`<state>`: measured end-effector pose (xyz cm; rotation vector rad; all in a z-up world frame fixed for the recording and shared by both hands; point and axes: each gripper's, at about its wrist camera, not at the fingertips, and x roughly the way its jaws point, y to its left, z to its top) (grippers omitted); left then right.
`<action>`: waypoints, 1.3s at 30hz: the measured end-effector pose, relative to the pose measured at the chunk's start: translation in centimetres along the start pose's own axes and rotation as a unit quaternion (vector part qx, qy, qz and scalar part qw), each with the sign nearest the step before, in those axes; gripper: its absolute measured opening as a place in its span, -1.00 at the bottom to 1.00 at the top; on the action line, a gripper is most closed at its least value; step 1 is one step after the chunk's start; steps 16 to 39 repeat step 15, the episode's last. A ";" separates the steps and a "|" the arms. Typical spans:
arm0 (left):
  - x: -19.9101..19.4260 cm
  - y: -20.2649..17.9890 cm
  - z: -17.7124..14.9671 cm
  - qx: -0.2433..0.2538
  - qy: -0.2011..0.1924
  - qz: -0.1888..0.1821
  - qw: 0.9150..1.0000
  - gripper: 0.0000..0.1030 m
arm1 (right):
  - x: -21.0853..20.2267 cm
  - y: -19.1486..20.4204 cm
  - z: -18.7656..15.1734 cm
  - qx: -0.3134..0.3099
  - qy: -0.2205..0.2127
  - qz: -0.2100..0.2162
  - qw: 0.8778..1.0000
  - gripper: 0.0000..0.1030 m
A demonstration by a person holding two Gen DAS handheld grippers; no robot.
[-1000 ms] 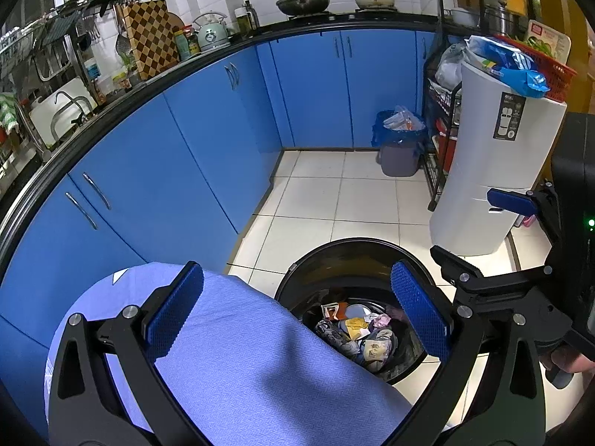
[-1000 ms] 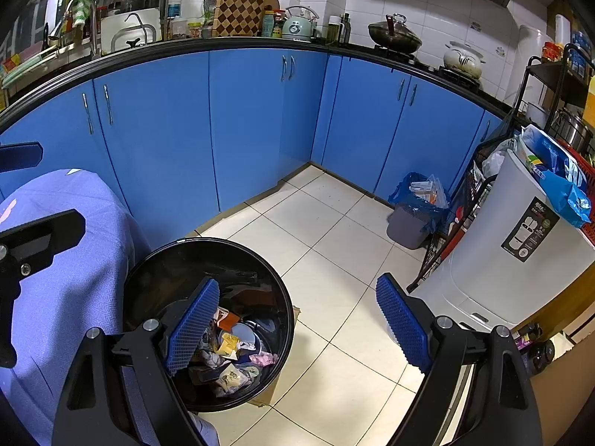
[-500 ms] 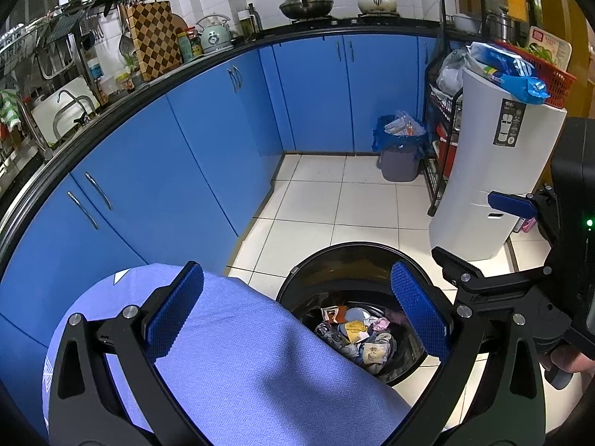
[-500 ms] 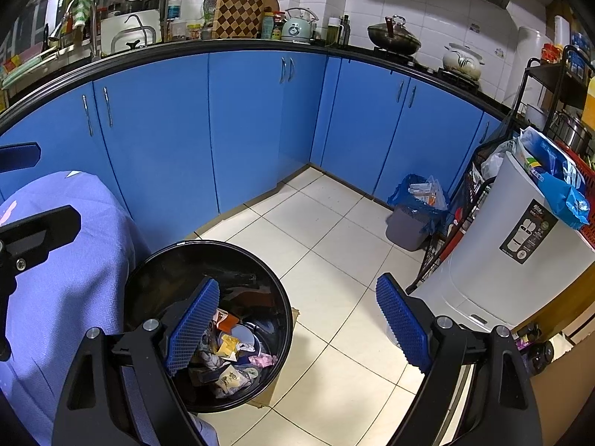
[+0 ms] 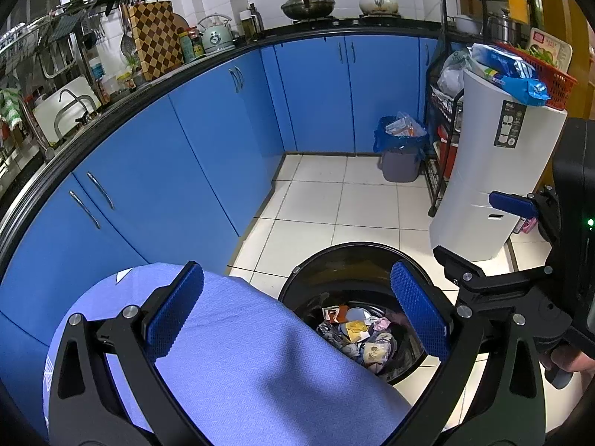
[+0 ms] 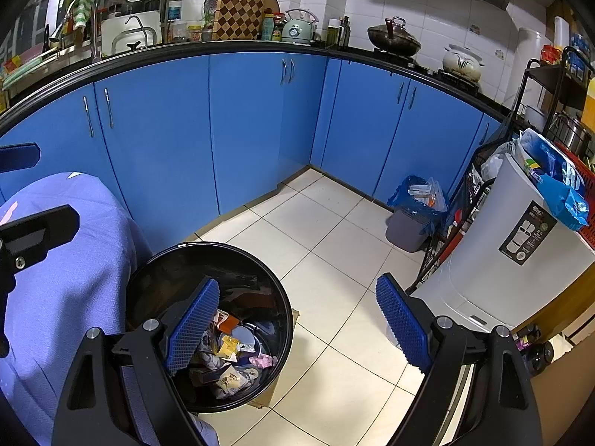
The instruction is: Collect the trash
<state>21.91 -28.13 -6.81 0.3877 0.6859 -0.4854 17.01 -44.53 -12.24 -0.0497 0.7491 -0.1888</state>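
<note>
— Right, position of both tools?

— Both raised above the floor, looking down. Left gripper (image 5: 297,308): fingers spread wide, nothing between the blue pads. Right gripper (image 6: 297,327): same, wide apart, empty.

— And the trash?

— Down in the black bin (image 5: 372,251), a round bucket on the white tiled floor (image 5: 316,200). Crumpled wrappers and scraps (image 5: 359,334) lie heaped at its bottom; yellow, white, pink and orange bits show. From the right wrist view the same heap (image 6: 230,364) sits just behind the left pad, deep inside the bin (image 6: 260,260).

— What's beside the bin?

— A surface draped in a purple cloth (image 5: 241,364), touching or just beside the bin's rim on its left; cannot tell which. Left gripper hangs over that cloth, its right pad over the bin's opening.

— Surroundings?

— Blue cabinets (image 6: 245,126) wrap the corner under a black bench (image 6: 223,46) carrying a checkered board (image 6: 240,3), a kettle (image 6: 297,29) and pots. A small grey bin with a blue liner (image 6: 412,219) stands in the far corner, well apart. A white appliance (image 6: 513,271) stands at right, a blue packet (image 6: 561,193) on top.
</note>
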 end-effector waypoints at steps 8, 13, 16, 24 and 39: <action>0.1 0.3 -0.4 -0.001 0.004 0.002 1.000 0.93 | -0.1 0.1 0.0 -0.001 -0.001 -0.001 1.000 0.64; 0.0 0.5 -0.5 -0.002 0.005 0.004 1.000 0.93 | -0.2 -0.1 0.1 0.003 -0.002 -0.001 1.000 0.64; 0.1 0.6 -0.6 -0.001 0.007 0.003 1.000 0.93 | -0.2 0.0 0.1 0.003 -0.002 -0.001 1.000 0.64; 0.1 0.6 -0.6 -0.001 0.007 0.003 1.000 0.93 | -0.2 0.0 0.1 0.003 -0.002 -0.001 1.000 0.64; 0.1 0.6 -0.6 -0.001 0.007 0.003 1.000 0.93 | -0.2 0.0 0.1 0.003 -0.002 -0.001 1.000 0.64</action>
